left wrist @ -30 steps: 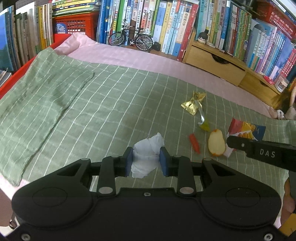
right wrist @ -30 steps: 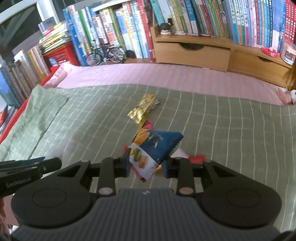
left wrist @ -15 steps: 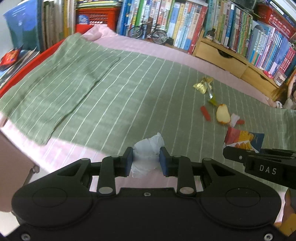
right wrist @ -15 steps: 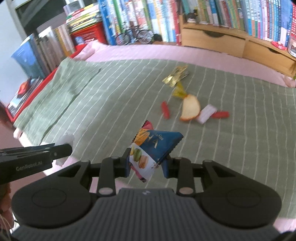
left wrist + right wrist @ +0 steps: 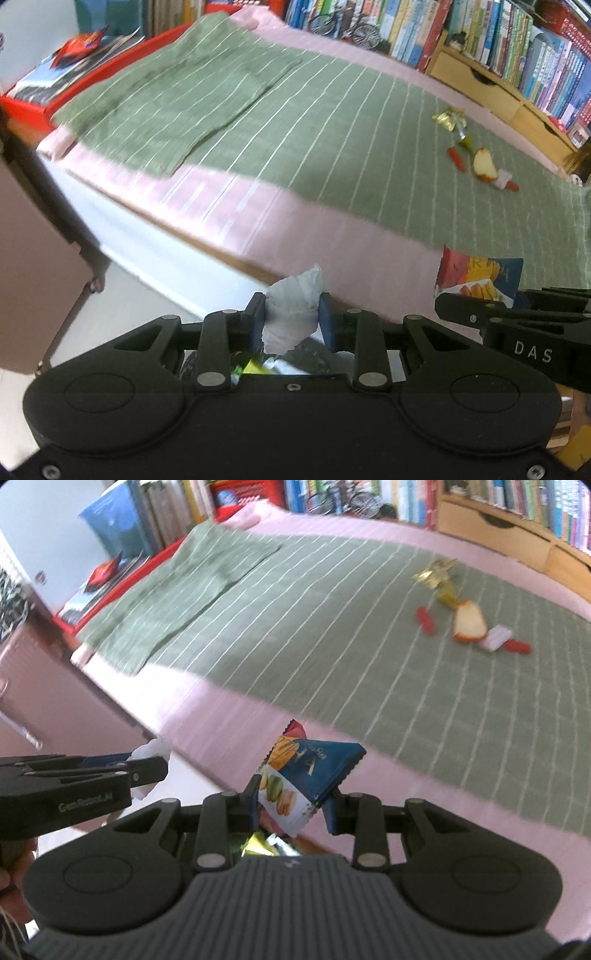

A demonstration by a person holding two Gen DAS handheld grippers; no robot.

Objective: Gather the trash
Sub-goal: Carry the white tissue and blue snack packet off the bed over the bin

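Note:
My left gripper [image 5: 291, 319] is shut on a crumpled white tissue [image 5: 293, 306], held off the near edge of the bed. My right gripper [image 5: 293, 799] is shut on a blue snack wrapper [image 5: 310, 771] printed with macarons, also past the bed edge. Each gripper shows in the other's view: the right gripper [image 5: 517, 321] with its wrapper [image 5: 480, 273], and the left gripper [image 5: 74, 779] with a bit of tissue [image 5: 149, 753]. On the green striped blanket [image 5: 332, 122] lie a gold wrapper [image 5: 448, 118], an apple piece [image 5: 484, 164], red scraps [image 5: 457, 159] and a small white wrapper [image 5: 496, 637]. Below the fingers lies colourful rubbish [image 5: 258, 845], its container hidden.
The bed's pink sheet [image 5: 295, 221] ends at a wooden edge above the pale floor [image 5: 129, 295]. A red crate with magazines [image 5: 55, 77] stands at the bed's left. Bookshelves [image 5: 517, 44] and wooden drawers [image 5: 476, 81] line the far side. A brownish cabinet [image 5: 29, 258] is at left.
Both grippers have pulled back from the blanket past the bed's near edge, each still holding its piece. The floor and some rubbish below now show; the scraps on the blanket look farther away.

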